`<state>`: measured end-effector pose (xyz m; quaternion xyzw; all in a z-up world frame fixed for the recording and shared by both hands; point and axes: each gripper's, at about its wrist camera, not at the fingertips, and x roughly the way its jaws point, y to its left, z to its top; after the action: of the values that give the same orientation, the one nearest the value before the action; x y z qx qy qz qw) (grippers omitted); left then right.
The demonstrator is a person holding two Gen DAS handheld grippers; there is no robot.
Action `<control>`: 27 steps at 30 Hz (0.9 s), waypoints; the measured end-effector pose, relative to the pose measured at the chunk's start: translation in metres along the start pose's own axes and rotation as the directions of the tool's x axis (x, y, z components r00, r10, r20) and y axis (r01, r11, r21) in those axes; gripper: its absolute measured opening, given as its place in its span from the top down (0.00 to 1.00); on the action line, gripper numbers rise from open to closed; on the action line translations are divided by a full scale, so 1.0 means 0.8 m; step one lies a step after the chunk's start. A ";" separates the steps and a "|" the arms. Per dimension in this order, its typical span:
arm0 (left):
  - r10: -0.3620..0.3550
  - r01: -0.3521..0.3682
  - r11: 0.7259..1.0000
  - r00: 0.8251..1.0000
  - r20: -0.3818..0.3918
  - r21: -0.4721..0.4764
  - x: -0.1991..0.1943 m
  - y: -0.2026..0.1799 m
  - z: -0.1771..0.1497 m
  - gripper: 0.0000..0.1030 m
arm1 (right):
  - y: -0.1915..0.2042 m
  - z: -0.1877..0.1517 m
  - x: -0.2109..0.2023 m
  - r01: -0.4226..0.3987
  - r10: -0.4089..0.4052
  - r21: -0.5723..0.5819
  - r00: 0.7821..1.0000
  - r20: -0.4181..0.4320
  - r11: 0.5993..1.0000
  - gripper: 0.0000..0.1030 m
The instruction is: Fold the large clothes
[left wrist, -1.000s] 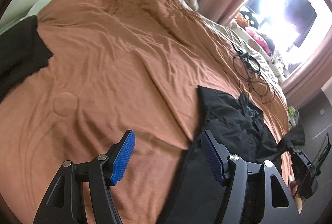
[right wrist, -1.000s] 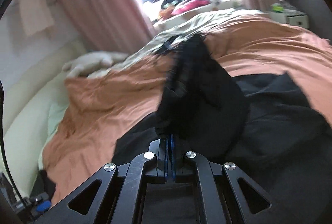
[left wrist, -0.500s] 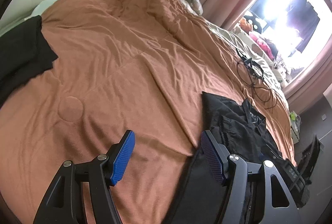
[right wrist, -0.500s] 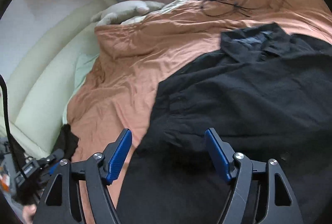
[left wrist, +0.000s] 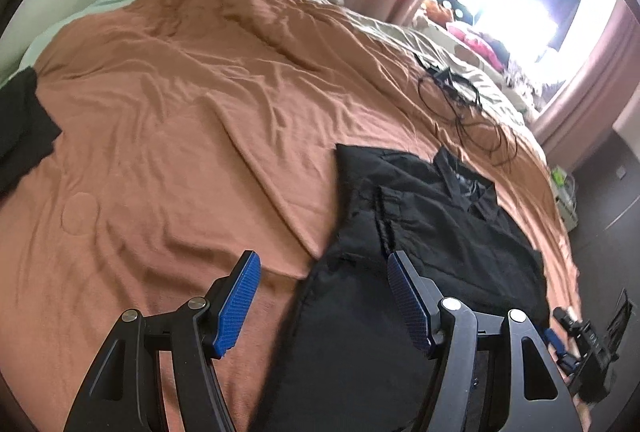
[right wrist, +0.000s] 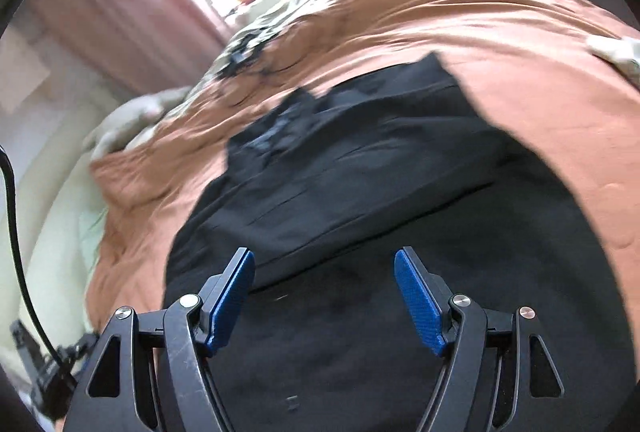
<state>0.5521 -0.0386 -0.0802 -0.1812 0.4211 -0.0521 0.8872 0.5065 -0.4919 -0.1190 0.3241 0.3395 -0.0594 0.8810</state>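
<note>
Now the black shirt (left wrist: 436,232) lies flat on the orange blanket (left wrist: 168,120), collar toward the window. Left gripper (left wrist: 320,296) hangs spread wide and empty over the shirt's left edge; right gripper (right wrist: 324,296), equally released, hovers above its lower body. Cables (left wrist: 472,112) lie beyond the collar, seemingly clear of it.

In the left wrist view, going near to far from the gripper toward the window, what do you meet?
Left gripper → black shirt → tangle of black cables → beige sheet → stuffed toys by the window.
</note>
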 end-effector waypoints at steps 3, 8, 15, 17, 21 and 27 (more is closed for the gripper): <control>0.007 -0.007 1.000 1.000 -0.013 0.021 0.009 -0.011 -0.006 0.34 | -0.030 0.013 -0.005 0.016 -0.017 0.041 1.000 0.022 0.999 0.30; 0.033 -0.031 0.997 0.999 -0.028 0.066 0.033 -0.029 -0.013 0.34 | -0.076 0.028 0.006 0.006 -0.009 0.125 1.000 0.017 0.992 0.40; 0.037 -0.029 0.991 0.997 -0.063 0.132 0.078 -0.065 -0.019 0.35 | -0.110 0.039 0.040 -0.027 0.031 0.191 0.999 -0.018 0.981 0.62; 0.051 -0.040 0.989 0.996 -0.076 0.140 0.091 -0.074 -0.019 0.36 | -0.114 0.042 0.050 -0.030 0.034 0.201 0.999 -0.017 0.979 0.65; 0.034 -0.016 0.986 0.994 -0.108 0.167 0.120 -0.094 -0.023 0.48 | -0.122 0.047 0.065 -0.037 0.044 0.215 0.999 -0.026 0.976 0.71; 0.043 -0.011 0.983 0.984 -0.173 0.185 0.163 -0.111 -0.033 0.65 | -0.118 0.048 0.080 -0.046 0.055 0.202 0.998 -0.039 0.978 0.76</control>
<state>0.6211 -0.1605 -0.1582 -0.0879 0.4937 -0.0944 0.8600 0.5460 -0.5818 -0.1886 0.4211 0.3429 -0.0636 0.8373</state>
